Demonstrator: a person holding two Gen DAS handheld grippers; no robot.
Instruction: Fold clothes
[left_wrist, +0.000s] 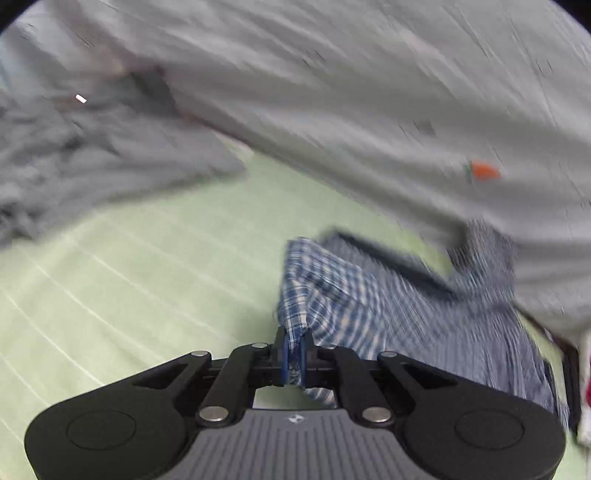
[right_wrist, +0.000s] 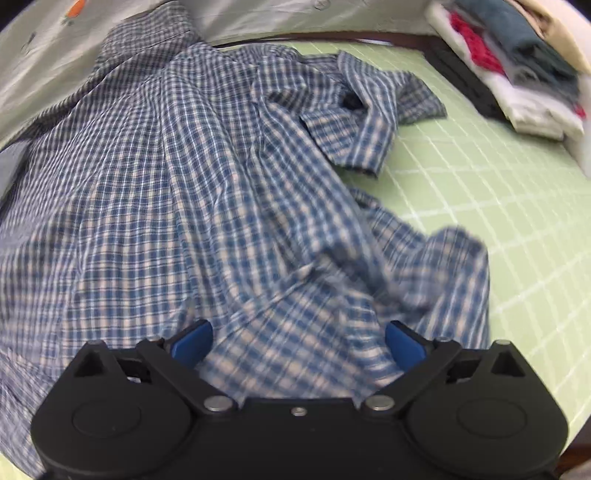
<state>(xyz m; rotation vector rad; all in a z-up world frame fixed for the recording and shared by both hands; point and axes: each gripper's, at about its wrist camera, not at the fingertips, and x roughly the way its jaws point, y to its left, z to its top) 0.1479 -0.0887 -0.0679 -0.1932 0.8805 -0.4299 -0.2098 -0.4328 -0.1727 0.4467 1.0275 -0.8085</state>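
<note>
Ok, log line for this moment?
left gripper: shut on plaid shirt | right gripper: open over shirt | green mat

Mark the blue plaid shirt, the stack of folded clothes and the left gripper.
blue plaid shirt (right_wrist: 192, 177): right wrist view, on its crumpled body.
stack of folded clothes (right_wrist: 517, 70): right wrist view, mid-stack.
left gripper (left_wrist: 293, 354): left wrist view, between its fingertips, clamped on plaid fabric.

The big gray cloth (left_wrist: 369, 110) is smeared with blur, and its small orange mark (left_wrist: 484, 171) is too fuzzy to read. It hides the far part of the checked shirt (left_wrist: 369, 295). The stack of folded clothes (right_wrist: 517, 74) is cut off by the picture's edge.
</note>
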